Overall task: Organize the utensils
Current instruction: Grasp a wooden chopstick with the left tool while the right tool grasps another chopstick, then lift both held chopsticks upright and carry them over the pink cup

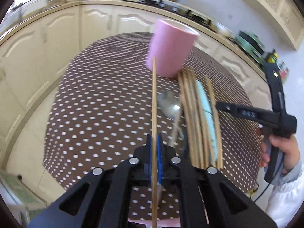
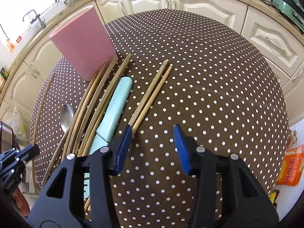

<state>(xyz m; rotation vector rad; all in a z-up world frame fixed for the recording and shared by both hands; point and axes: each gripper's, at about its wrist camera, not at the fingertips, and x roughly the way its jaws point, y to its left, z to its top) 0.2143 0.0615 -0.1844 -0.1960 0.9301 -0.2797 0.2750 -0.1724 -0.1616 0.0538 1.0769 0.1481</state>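
Note:
My left gripper (image 1: 154, 139) is shut on a single wooden chopstick (image 1: 154, 95), which points toward the pink utensil holder (image 1: 171, 47) standing on the dotted table (image 1: 95, 104). A pile of chopsticks (image 1: 197, 125), a metal spoon (image 1: 169, 104) and a light blue handled utensil (image 1: 207, 110) lie to the right. My right gripper (image 2: 153, 129) hangs open over the near ends of two separate chopsticks (image 2: 150, 95), which sit just by its left pad without being pressed. The holder (image 2: 83, 43), pile (image 2: 95, 104), spoon (image 2: 66, 117) and blue utensil (image 2: 115, 106) lie to its left.
The round table (image 2: 209, 95) drops off on all sides, and cream kitchen cabinets (image 2: 205, 3) curve around behind it. A person's hand (image 1: 279, 146) holds the right gripper at the table's right edge. An orange packet (image 2: 288, 167) lies off the table at the right.

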